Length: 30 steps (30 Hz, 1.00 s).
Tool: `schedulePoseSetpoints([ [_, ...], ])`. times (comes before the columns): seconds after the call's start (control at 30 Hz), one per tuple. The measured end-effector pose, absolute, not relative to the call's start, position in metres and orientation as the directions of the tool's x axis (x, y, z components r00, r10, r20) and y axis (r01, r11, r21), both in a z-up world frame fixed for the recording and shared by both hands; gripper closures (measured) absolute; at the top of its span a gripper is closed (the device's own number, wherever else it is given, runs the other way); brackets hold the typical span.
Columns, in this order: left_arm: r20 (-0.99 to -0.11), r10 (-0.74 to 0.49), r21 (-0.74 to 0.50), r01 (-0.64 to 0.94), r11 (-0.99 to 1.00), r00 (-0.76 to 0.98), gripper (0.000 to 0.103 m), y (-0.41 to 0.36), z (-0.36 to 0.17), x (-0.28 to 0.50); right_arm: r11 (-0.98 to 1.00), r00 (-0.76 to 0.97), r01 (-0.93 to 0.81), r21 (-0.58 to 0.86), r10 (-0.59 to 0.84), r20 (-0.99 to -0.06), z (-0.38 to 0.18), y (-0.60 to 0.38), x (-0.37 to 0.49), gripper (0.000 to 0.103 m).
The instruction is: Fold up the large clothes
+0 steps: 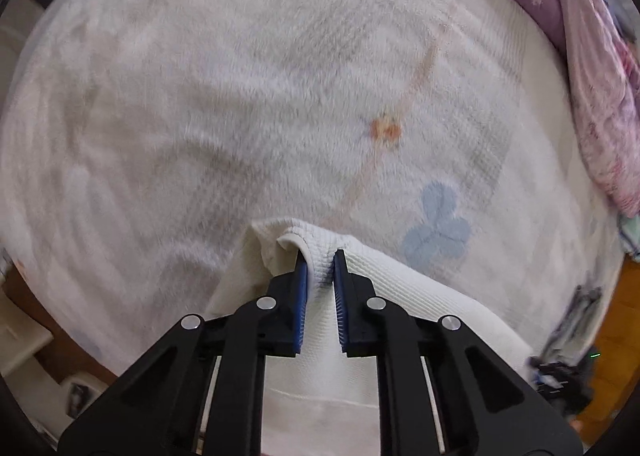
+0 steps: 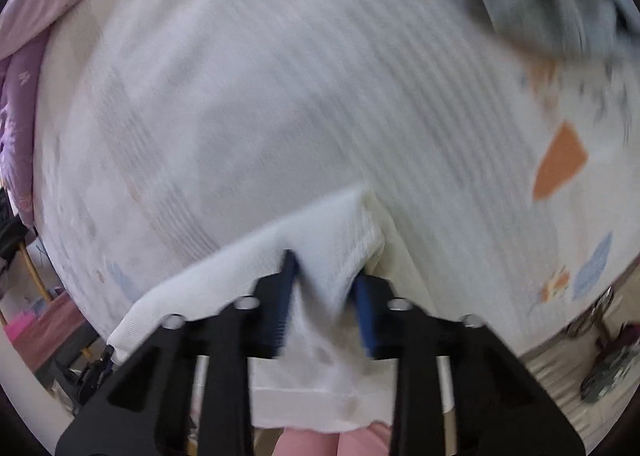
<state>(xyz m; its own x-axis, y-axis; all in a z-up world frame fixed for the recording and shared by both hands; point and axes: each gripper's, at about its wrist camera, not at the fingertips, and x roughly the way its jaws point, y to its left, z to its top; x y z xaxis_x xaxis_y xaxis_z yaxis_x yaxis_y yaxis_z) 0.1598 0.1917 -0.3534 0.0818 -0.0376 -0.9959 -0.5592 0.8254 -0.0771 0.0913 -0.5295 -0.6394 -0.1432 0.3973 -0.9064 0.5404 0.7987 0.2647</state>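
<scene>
One white waffle-textured cotton garment [image 1: 400,288] is clamped at two places: a bunched fold is pinched between the blue pads of the left hand-held gripper [image 1: 320,276], and another edge [image 2: 320,256] is clamped by the right hand-held gripper [image 2: 324,288]. It is held above a bed with a white floral plush blanket [image 1: 240,95]. Purple and pink quilts [image 1: 560,15] are heaped at two o'clock.
</scene>
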Motion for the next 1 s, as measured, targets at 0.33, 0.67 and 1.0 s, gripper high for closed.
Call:
schedulePoseSetpoints([
  [0.33,-0.998,0.008,-0.024,-0.535,0.844,0.058,0.093,0.209,-0.355,0.190,0.842,-0.188,0.502,0.199,0.330,-0.925,-0.642,-0.534,0.098,0.069],
  [0.67,-0.997,0.044,0.066,-0.368,0.927,-0.067,0.094,0.160,-0.408,0.108,0.928,-0.104,0.333,0.165,0.210,-0.972,-0.585,-0.486,0.036,0.069],
  [1.0,-0.987,0.023,0.074,-0.327,0.942,-0.158,0.100,0.169,-0.402,0.054,0.918,-0.236,0.389,0.072,0.175,-0.956,-0.615,-0.466,-0.006,0.063],
])
